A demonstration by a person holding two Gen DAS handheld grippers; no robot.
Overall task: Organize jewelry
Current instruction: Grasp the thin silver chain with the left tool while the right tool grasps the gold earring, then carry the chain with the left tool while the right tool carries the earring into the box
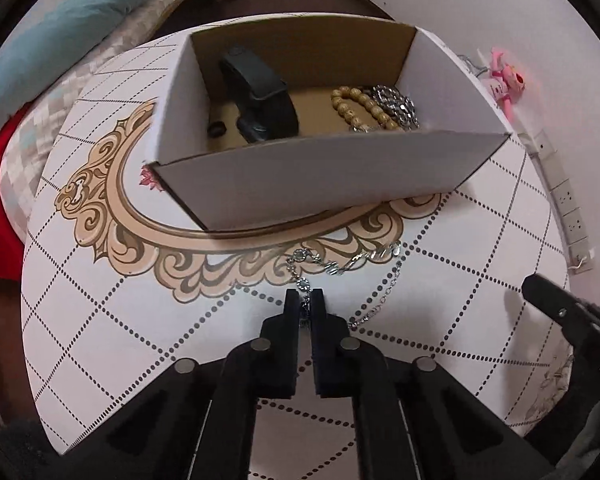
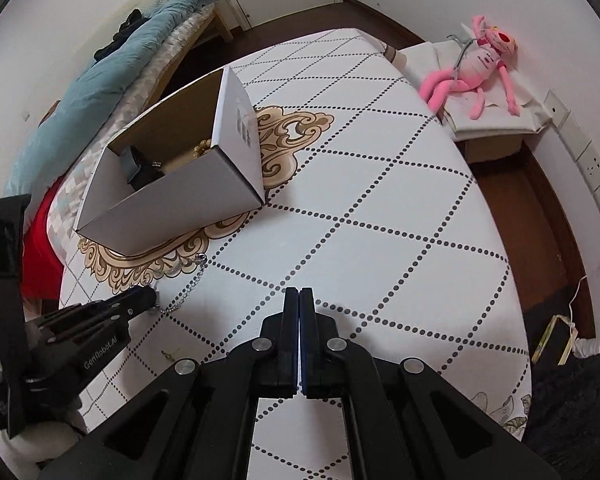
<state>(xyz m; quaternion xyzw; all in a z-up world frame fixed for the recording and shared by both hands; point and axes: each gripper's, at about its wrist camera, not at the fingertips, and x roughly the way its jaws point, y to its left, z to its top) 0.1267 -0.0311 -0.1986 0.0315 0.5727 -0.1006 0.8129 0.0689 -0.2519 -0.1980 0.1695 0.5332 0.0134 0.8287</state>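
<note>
A silver chain necklace (image 1: 352, 264) lies on the patterned table in front of an open cardboard box (image 1: 320, 168). My left gripper (image 1: 306, 300) is shut on the near end of the necklace, low over the table; it also shows in the right wrist view (image 2: 150, 296) with the necklace (image 2: 190, 280) trailing from it. The box (image 2: 172, 200) holds a black wristband (image 1: 260, 96), a wooden bead bracelet (image 1: 364, 106), a silver bracelet (image 1: 396, 102) and a small dark ring (image 1: 216, 128). My right gripper (image 2: 299, 300) is shut and empty, right of the left one, over bare table.
The round table (image 2: 380, 220) has a white diamond-dotted cover with a beige ornament. A bed with a teal blanket (image 2: 112, 72) is at the left. A pink plush toy (image 2: 480, 68) lies on a side stand at the right. A small gold item (image 2: 168, 354) lies near the table's front.
</note>
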